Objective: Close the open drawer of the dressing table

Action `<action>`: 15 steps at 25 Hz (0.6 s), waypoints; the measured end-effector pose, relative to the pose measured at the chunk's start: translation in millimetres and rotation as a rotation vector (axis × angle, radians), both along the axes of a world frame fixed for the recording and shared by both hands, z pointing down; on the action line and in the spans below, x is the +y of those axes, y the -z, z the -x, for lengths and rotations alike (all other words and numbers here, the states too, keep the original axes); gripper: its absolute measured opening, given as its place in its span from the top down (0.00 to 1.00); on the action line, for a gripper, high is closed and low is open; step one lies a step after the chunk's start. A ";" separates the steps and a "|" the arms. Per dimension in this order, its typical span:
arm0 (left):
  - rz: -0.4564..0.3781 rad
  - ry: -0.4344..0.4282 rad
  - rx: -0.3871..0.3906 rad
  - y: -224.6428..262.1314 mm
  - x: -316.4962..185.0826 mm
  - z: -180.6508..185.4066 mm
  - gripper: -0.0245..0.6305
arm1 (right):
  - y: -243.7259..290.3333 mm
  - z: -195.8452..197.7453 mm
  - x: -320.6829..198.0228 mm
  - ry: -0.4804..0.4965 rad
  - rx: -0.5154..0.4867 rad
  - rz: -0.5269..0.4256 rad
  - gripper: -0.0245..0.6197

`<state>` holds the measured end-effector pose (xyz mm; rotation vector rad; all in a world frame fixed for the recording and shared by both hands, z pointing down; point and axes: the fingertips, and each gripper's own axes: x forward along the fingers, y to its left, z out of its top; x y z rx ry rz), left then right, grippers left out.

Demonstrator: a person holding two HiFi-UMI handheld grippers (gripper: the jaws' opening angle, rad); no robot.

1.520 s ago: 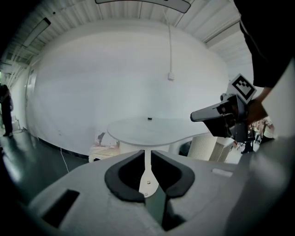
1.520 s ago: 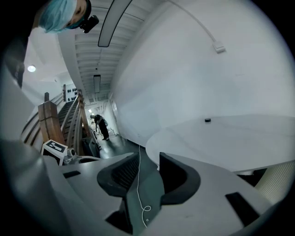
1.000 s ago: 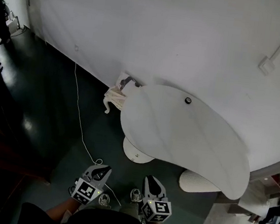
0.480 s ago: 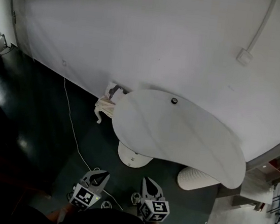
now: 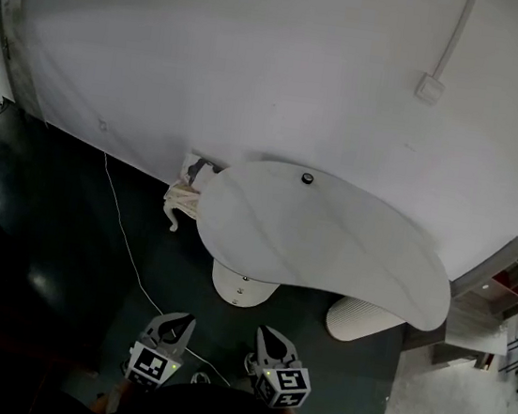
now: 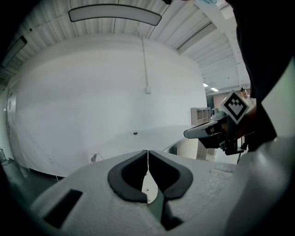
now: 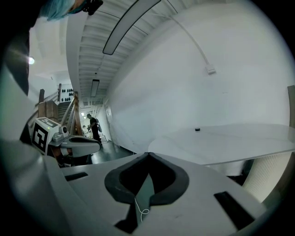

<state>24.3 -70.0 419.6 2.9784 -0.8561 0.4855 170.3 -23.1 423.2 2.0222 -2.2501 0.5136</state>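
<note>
A white bean-shaped table on a round pedestal base stands against the white wall, with a small dark object near its far edge. No drawer shows in any view. Both grippers hover low in the head view, well short of the table. My left gripper has its jaws together with nothing between them. My right gripper is likewise shut and empty. Each gripper shows in the other's view: the right gripper and the left gripper.
A white ribbed cylinder stands on the dark floor under the table's right end. A cream cloth lies by the wall, and a white cable runs across the floor. A shelf unit stands at the right. A person stands far off.
The head view has swung: the table and the wall conduit have slid left in the picture. Both grippers now sit lower in it and still point at the table.
</note>
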 end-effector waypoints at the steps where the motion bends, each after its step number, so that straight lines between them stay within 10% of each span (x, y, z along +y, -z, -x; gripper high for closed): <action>1: -0.004 0.003 -0.004 -0.3 0.5 0.3 0.93 | 0.9 1.3 0.7 0.007 0.004 -0.001 0.96; 15: 0.020 0.032 0.022 2.3 7.8 8.5 0.93 | -7.8 5.7 1.2 0.027 0.020 0.016 0.96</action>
